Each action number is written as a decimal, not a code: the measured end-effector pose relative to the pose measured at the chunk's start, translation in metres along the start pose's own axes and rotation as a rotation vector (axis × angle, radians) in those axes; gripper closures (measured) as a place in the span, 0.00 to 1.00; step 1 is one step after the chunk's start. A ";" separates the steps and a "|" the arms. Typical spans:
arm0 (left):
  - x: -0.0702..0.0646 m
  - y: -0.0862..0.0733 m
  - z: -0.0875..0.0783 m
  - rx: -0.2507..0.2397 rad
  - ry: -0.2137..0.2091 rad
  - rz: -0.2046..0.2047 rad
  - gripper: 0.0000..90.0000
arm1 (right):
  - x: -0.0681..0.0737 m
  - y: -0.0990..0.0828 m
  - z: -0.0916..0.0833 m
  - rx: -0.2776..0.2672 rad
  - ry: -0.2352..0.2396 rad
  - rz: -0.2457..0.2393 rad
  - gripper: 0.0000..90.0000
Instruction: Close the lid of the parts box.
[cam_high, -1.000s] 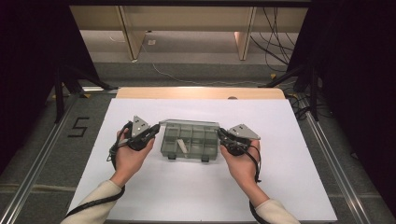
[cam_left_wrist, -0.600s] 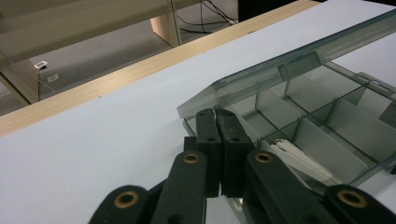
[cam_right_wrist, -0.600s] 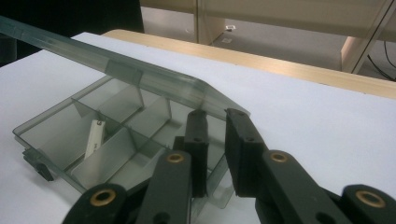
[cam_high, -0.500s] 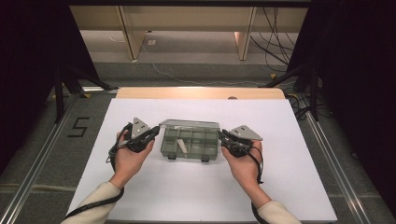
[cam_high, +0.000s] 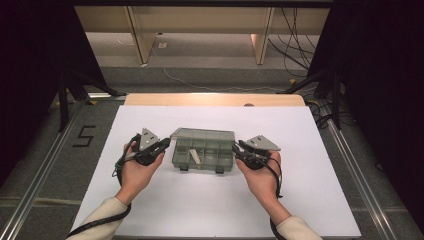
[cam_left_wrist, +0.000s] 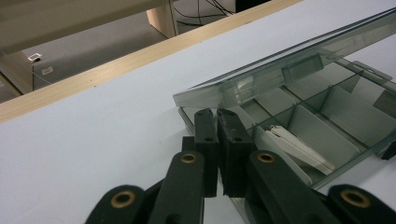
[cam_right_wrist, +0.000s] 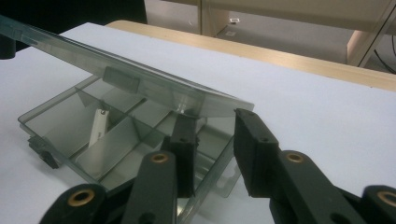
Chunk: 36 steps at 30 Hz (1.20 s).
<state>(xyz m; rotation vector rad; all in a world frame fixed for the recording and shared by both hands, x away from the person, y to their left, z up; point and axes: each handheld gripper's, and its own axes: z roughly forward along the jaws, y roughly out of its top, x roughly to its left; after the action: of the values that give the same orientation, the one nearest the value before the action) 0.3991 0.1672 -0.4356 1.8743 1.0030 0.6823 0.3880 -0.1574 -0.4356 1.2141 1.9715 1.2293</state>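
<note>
basically the smoky clear plastic compartment box (cam_high: 203, 150) sat mid-table on the white sheet (cam_high: 300, 200), lid ajar. left gripper (cam_high: 165, 144) clenched on its wall, right gripper (cam_high: 237, 148) straddled the opposite wall, jaws just opening. floor marking "5" (cam_high: 84, 136) readable.

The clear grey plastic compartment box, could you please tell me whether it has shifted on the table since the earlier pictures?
No. The clear grey plastic compartment box sits in the same spot against the wooden table edge.

**Tongs closed at the box's corner**

The left tongs (cam_left_wrist: 218, 140) are sitting with jaws pressed together at the near corner of the clear compartment box (cam_left_wrist: 327, 126), just under its half-raised lid (cam_left_wrist: 280, 70). A white piece (cam_left_wrist: 299, 147) is lying in one compartment. The box is resting on the white surface (cam_left_wrist: 93, 135).
</note>
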 end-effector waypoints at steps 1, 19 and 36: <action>0.000 0.000 0.000 0.002 -0.004 0.000 0.96 | 0.000 0.000 0.000 0.002 -0.002 -0.012 0.75; -0.003 -0.004 -0.005 0.046 -0.041 0.032 0.76 | -0.001 -0.005 -0.002 0.060 0.048 -0.020 0.59; -0.006 -0.010 -0.013 0.073 -0.108 0.097 0.36 | -0.003 -0.010 -0.006 0.086 0.077 -0.076 0.50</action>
<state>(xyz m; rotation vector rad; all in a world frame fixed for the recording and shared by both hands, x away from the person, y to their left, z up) 0.3824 0.1703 -0.4390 2.0118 0.8823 0.6008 0.3808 -0.1642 -0.4417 1.1372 2.1258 1.1801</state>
